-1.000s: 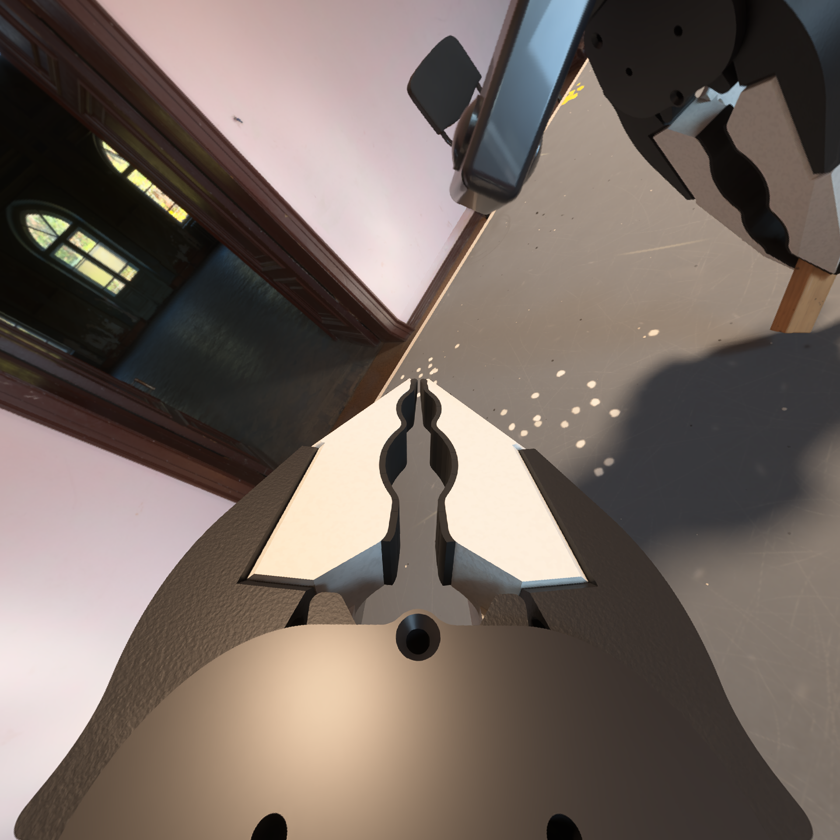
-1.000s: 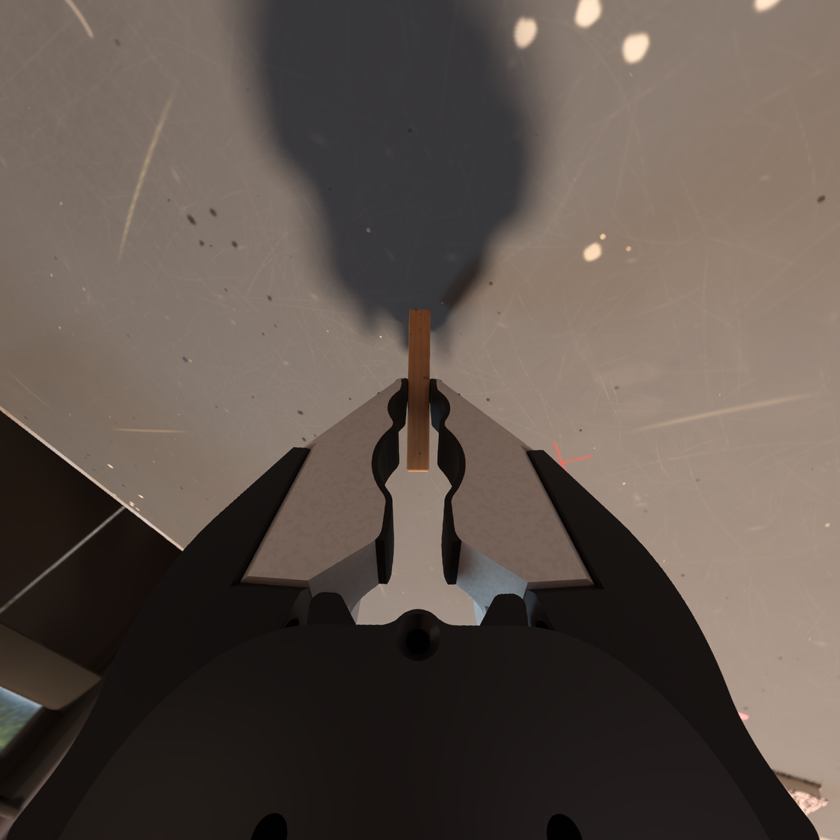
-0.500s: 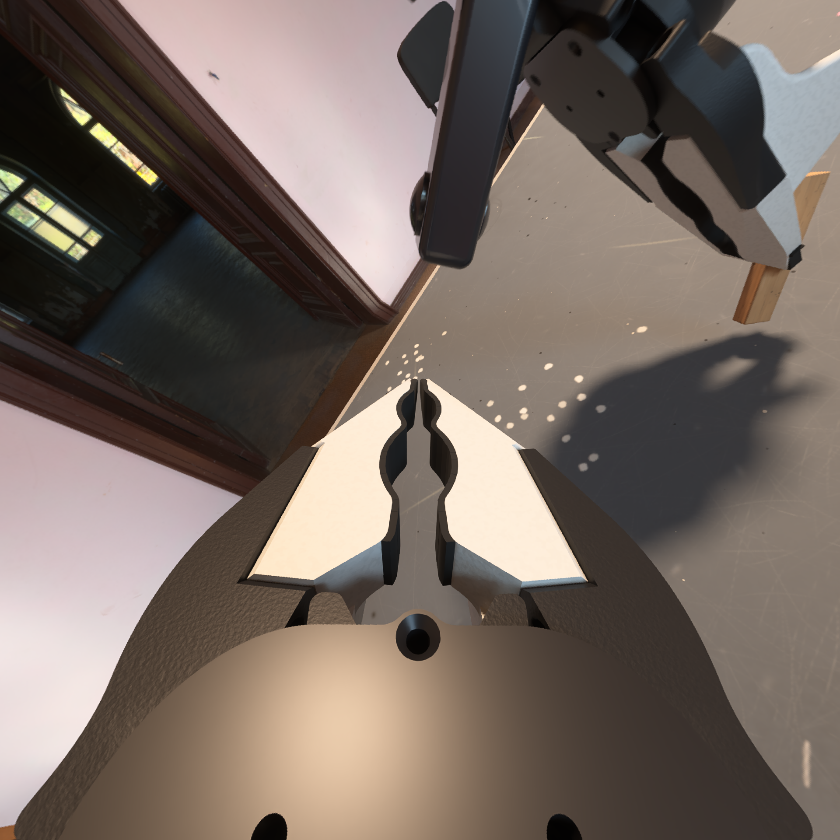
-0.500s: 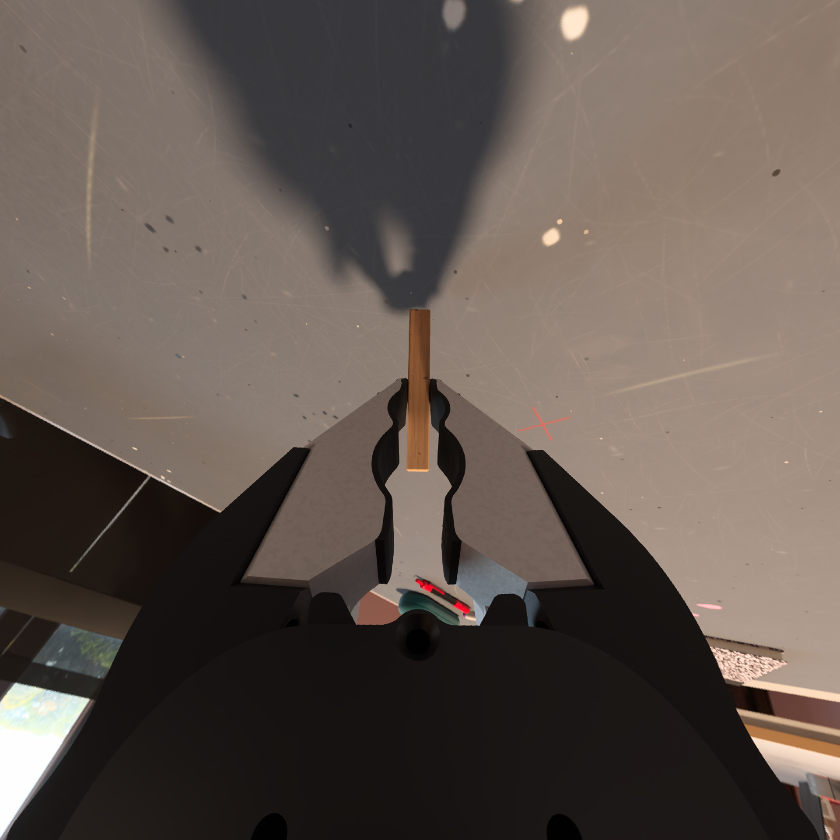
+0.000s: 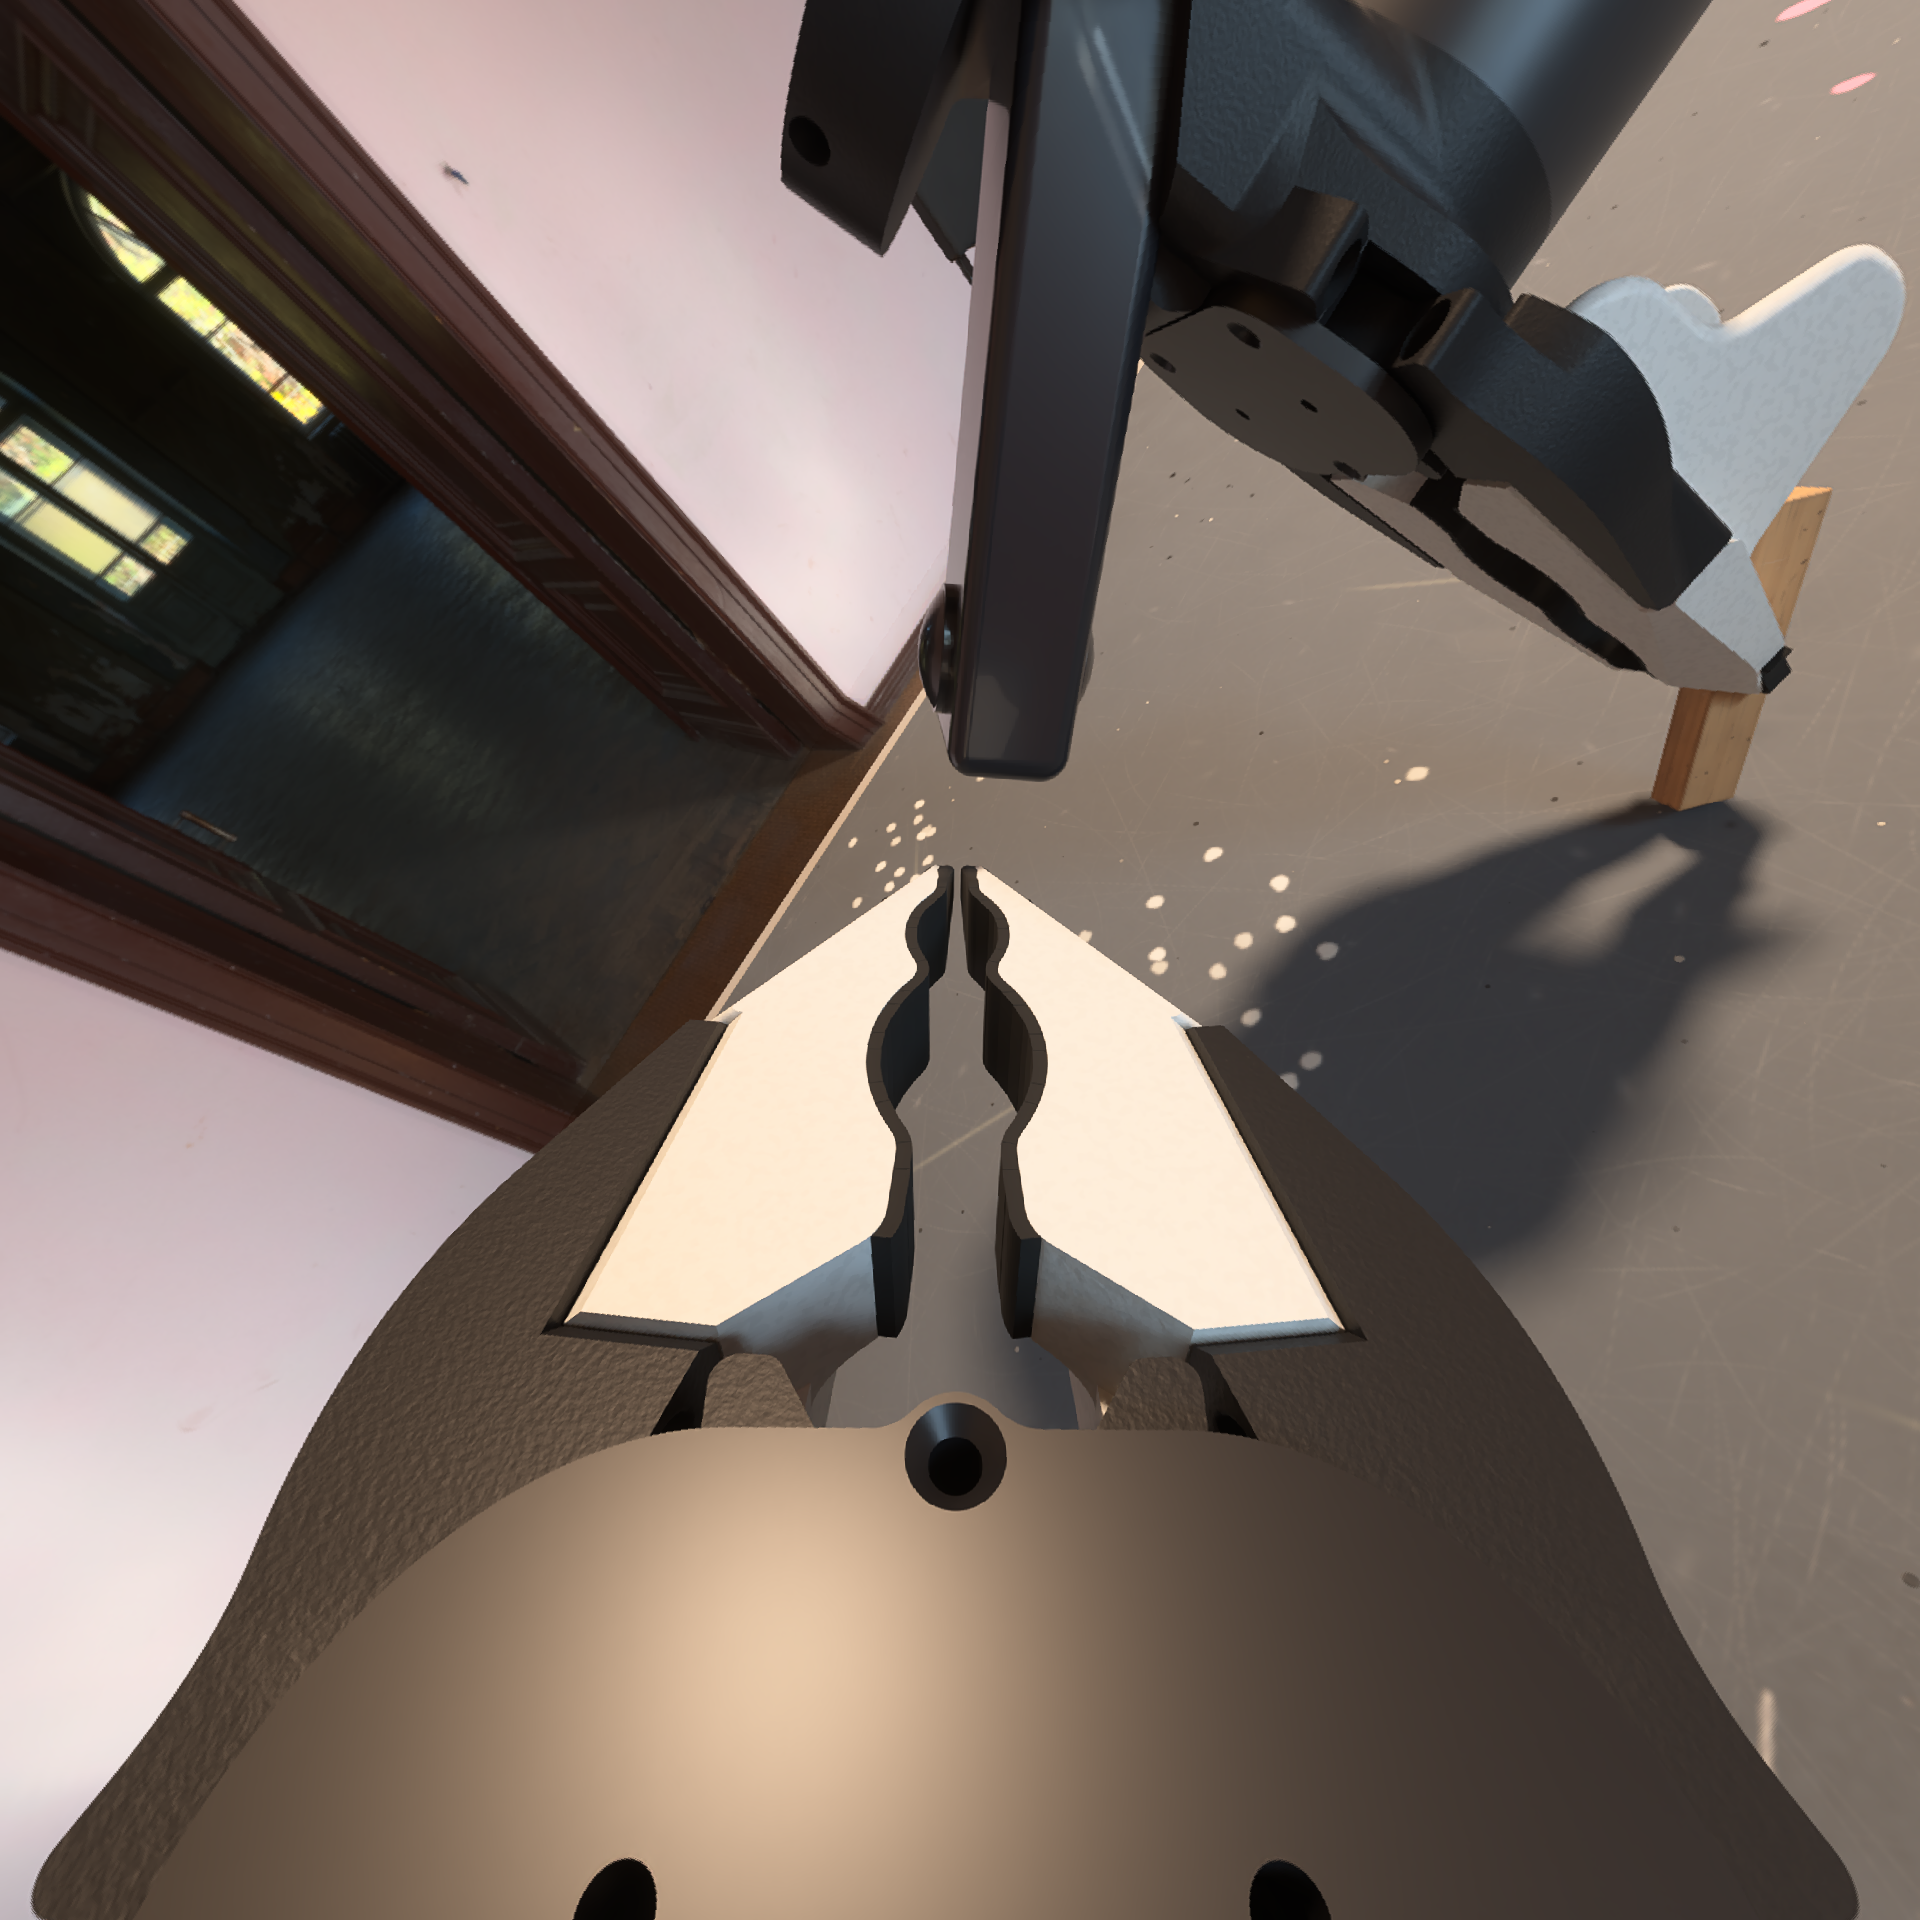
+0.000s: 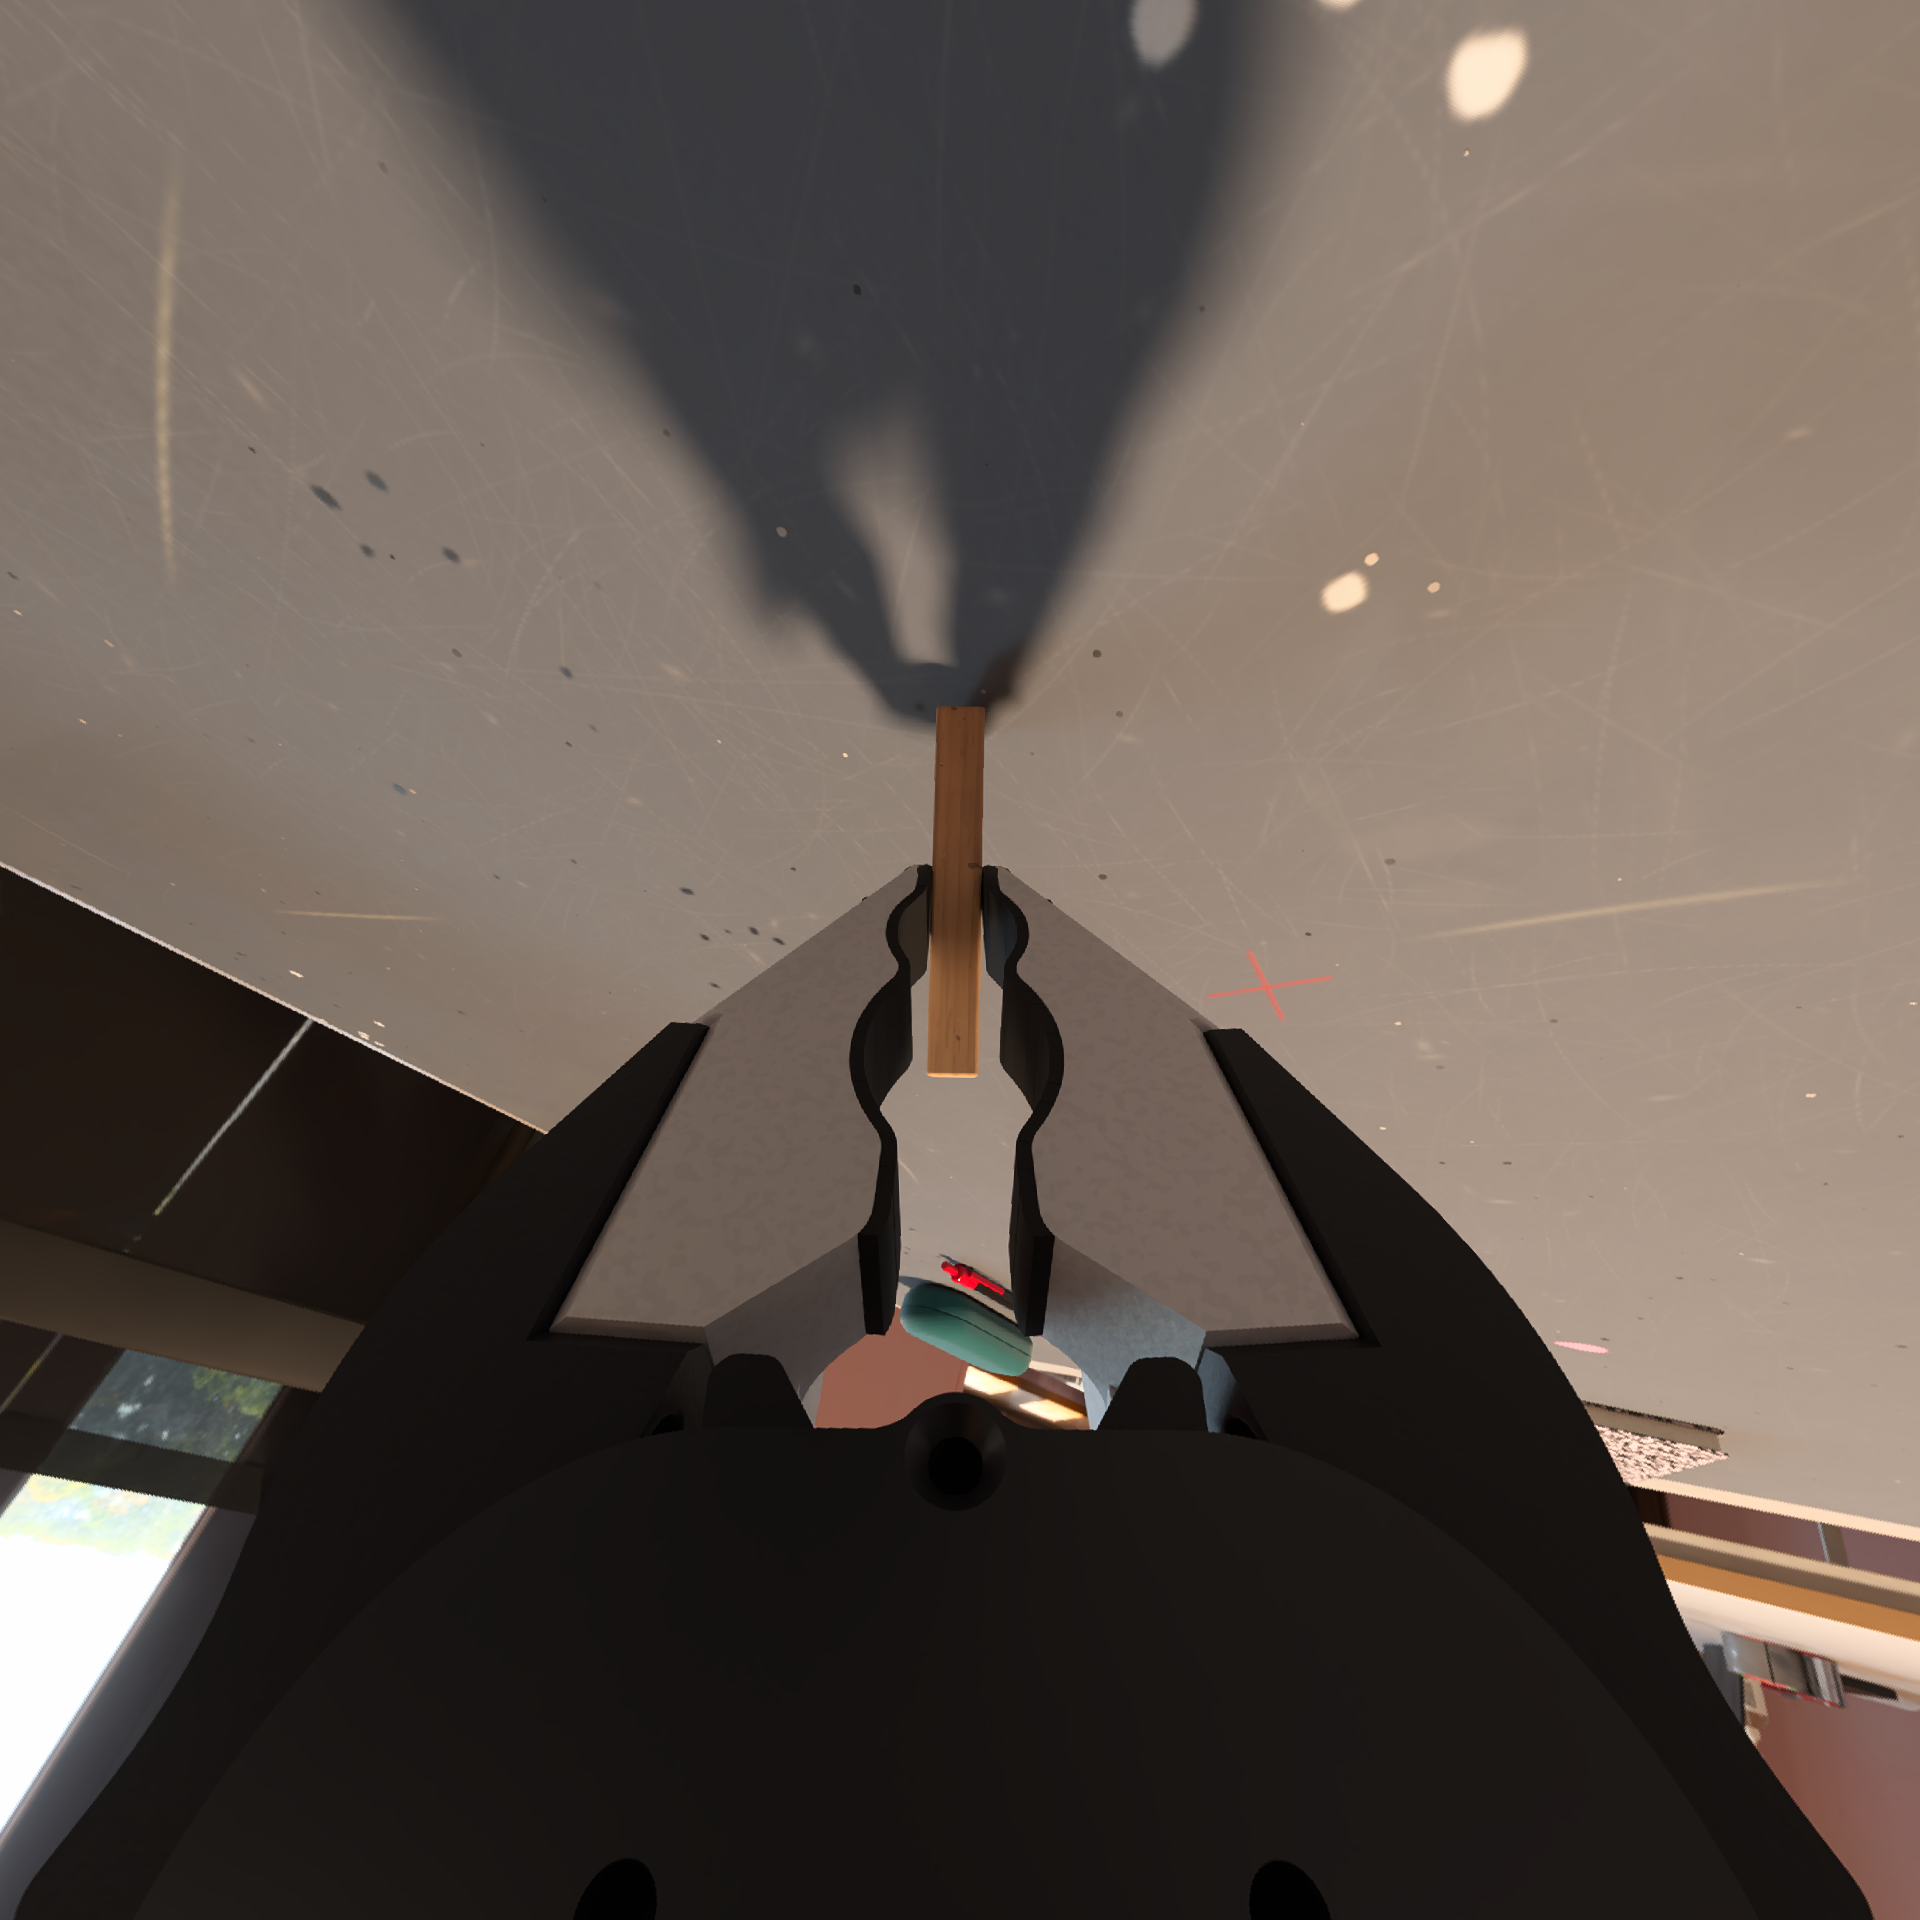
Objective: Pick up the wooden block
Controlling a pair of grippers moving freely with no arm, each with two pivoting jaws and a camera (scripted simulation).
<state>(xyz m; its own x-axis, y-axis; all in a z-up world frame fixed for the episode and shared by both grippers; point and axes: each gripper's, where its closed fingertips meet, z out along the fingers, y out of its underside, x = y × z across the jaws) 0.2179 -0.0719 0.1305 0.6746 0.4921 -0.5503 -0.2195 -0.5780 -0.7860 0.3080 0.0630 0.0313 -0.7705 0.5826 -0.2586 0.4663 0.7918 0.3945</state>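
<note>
The wooden block (image 6: 956,894) is a thin light-brown slab held edge-on between the tips of my right gripper (image 6: 954,881), which is shut on it and holds it clear above the grey table (image 6: 416,623). Its shadow lies on the table apart from it. In the left wrist view the block (image 5: 1733,694) shows at the upper right, gripped by the right gripper (image 5: 1725,634), off the table. My left gripper (image 5: 956,881) is shut and empty, near the table's left edge.
The table edge (image 5: 831,821) runs up past the left gripper, with a pink wall and dark wooden doorway (image 5: 312,644) beyond. A red cross mark (image 6: 1268,985) is on the table. A teal object (image 6: 964,1340) shows below the right gripper.
The right gripper has risen with the block, which left the table; its shadow has pulled away. In the left wrist view the right gripper looms larger and closer.
</note>
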